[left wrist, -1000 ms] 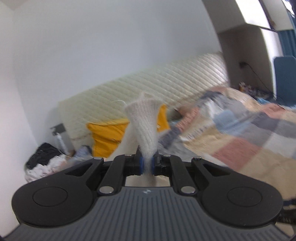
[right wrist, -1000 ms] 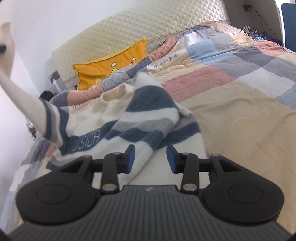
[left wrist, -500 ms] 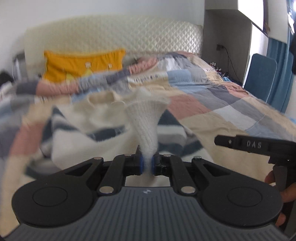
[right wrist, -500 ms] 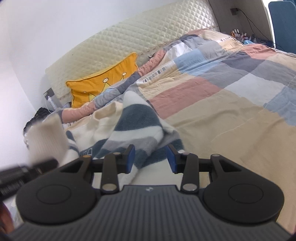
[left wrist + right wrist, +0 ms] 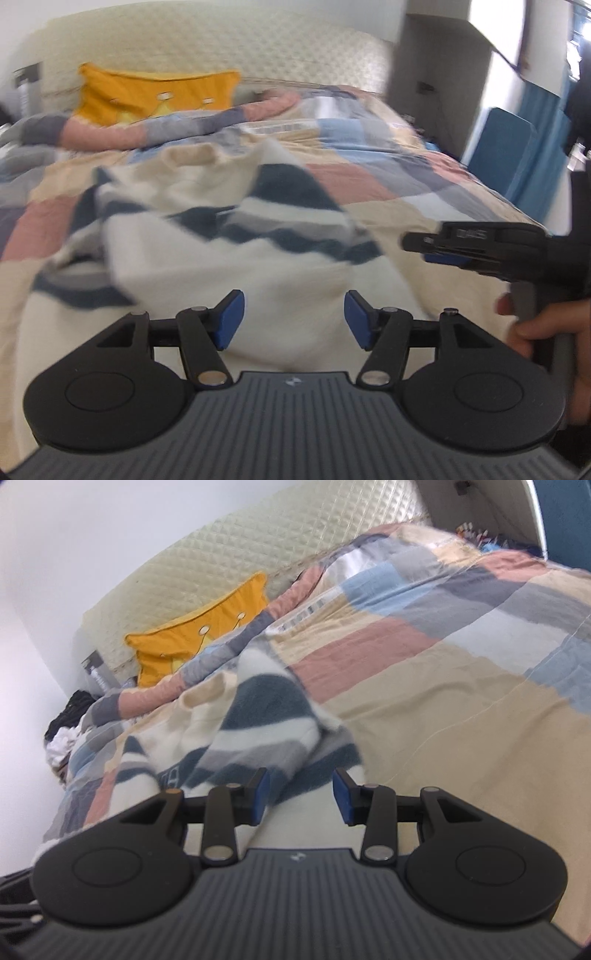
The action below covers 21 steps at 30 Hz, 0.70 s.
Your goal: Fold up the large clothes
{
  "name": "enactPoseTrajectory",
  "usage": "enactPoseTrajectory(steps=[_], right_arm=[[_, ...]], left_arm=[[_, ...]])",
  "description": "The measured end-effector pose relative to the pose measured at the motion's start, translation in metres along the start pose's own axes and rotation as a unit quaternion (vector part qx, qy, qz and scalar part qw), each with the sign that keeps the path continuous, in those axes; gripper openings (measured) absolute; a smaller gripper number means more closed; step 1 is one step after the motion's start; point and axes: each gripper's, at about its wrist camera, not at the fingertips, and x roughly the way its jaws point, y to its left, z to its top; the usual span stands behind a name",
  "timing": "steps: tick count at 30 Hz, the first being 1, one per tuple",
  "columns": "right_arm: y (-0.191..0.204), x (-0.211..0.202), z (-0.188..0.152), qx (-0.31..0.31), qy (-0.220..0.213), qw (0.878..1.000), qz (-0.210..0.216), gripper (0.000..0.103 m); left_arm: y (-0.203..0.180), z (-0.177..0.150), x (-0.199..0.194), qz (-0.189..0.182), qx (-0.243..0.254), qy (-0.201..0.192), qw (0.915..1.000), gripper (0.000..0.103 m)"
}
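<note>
Striped sweater [image 5: 229,236], cream with dark blue and grey bands, lying bunched up on the checked quilt [image 5: 424,192] of the bed. Neck hole toward the pillow end, wide cream part toward the cameras. One side folded over on top of the rest, with part of a dark printed word peeking out in the right wrist view. Very blurry in the left wrist view.

Left gripper [image 5: 293,319] low over the cream part of the sweater, tipped downward. Jaws just opened, now standing wide apart. Blue pads [image 5: 231,319] bare, pinching nothing. Only the soft cream cloth behind the gap, lying on the bed.

Right gripper [image 5: 299,794] near the right edge of the sweater, also tipped downward. Jaws partway open, with a clear gap. Dark blue band of the sweater seen through the gap, close to the left pad, but not squeezed. Hard to tell whether touching the cloth or just above it.

In the left wrist view, a hand [image 5: 554,332] at the right edge, wrapped round the handle of the right gripper.

Orange pillow [image 5: 155,92] with crown shapes at the head of the bed, leaning on the padded cream headboard [image 5: 258,44]. Blue chair [image 5: 506,147] beside the bed, far right. Heap of dark and white clothes [image 5: 66,727] off the bed's far left corner.
</note>
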Motion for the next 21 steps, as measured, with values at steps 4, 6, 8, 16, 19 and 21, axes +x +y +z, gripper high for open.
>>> enactPoseTrajectory(steps=[4,6,8,16,19,21], right_arm=[[0.0,0.012,-0.008,0.022,0.046,0.998,0.037,0.042],[0.0,0.016,-0.013,0.029,0.06,0.996,0.055,0.042],[0.002,0.018,-0.015,0.039,0.065,0.994,0.077,0.042],[0.014,0.031,-0.015,0.059,0.067,0.988,0.128,0.042],[0.02,0.04,-0.019,0.048,0.085,0.987,0.127,0.042],[0.025,0.046,-0.023,0.037,0.098,0.987,0.124,0.042]], left_arm=[[0.04,-0.016,-0.005,0.053,-0.052,0.006,0.9972,0.066],[0.059,-0.024,-0.004,0.071,-0.079,0.013,0.9943,0.066],[0.072,-0.03,-0.003,0.089,-0.101,0.021,0.9907,0.066],[0.093,-0.049,0.008,0.104,-0.139,0.055,0.9833,0.066],[0.092,-0.05,0.017,0.109,-0.129,0.066,0.9835,0.066],[0.09,-0.05,0.021,0.112,-0.122,0.069,0.9838,0.066]])
